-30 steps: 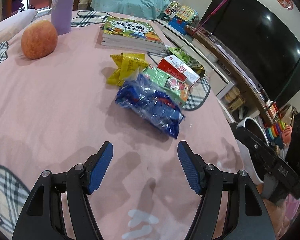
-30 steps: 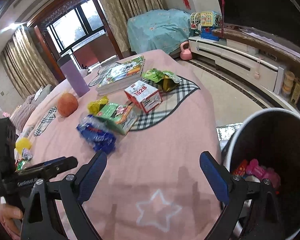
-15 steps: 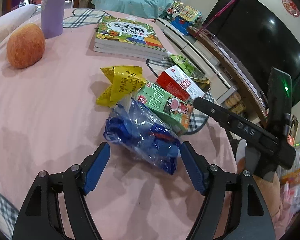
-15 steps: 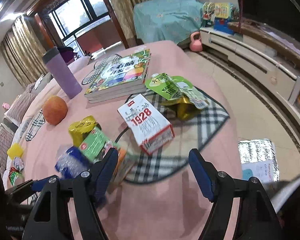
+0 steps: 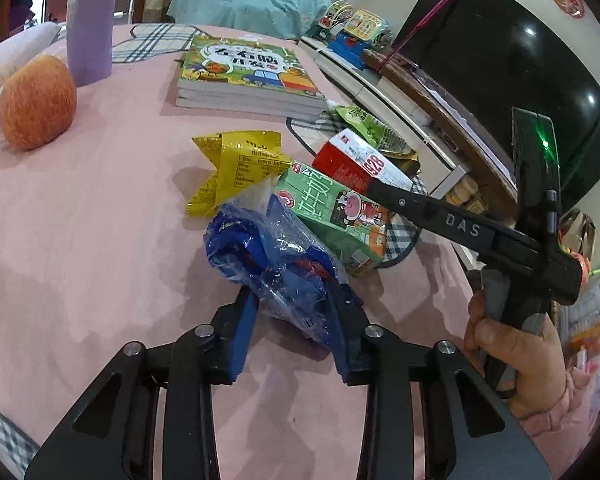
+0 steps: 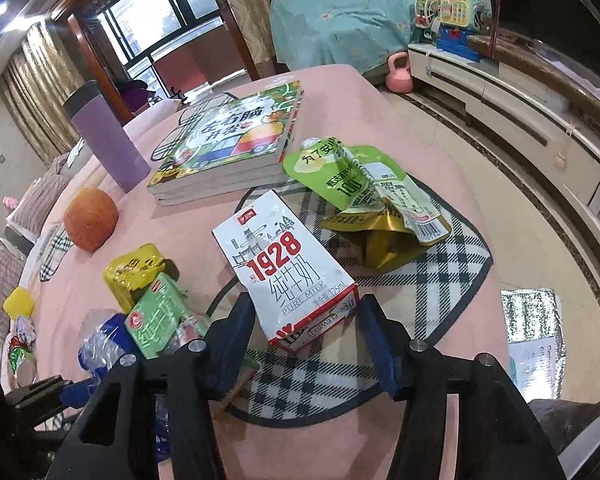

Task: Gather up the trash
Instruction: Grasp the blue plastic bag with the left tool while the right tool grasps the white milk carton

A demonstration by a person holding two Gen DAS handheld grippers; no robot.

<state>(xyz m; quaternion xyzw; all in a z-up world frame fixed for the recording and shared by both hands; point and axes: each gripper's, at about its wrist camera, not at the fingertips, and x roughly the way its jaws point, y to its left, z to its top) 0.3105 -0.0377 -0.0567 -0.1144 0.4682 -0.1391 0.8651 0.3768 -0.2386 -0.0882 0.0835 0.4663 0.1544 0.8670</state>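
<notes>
On the pink tablecloth [image 5: 80, 220], the left gripper [image 5: 292, 312] is closing, pads pinching the near end of the blue plastic wrapper [image 5: 276, 256]. To its right, the right gripper [image 6: 304, 320] closes astride the milk carton [image 6: 284, 268], not yet pressing, so both can be lifted together.

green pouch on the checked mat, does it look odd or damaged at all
Yes. The green pouch lies crumpled and torn open on the checked mat, its gold lining folded outward. It looks like an emptied wrapper, not a sealed pack.
</notes>
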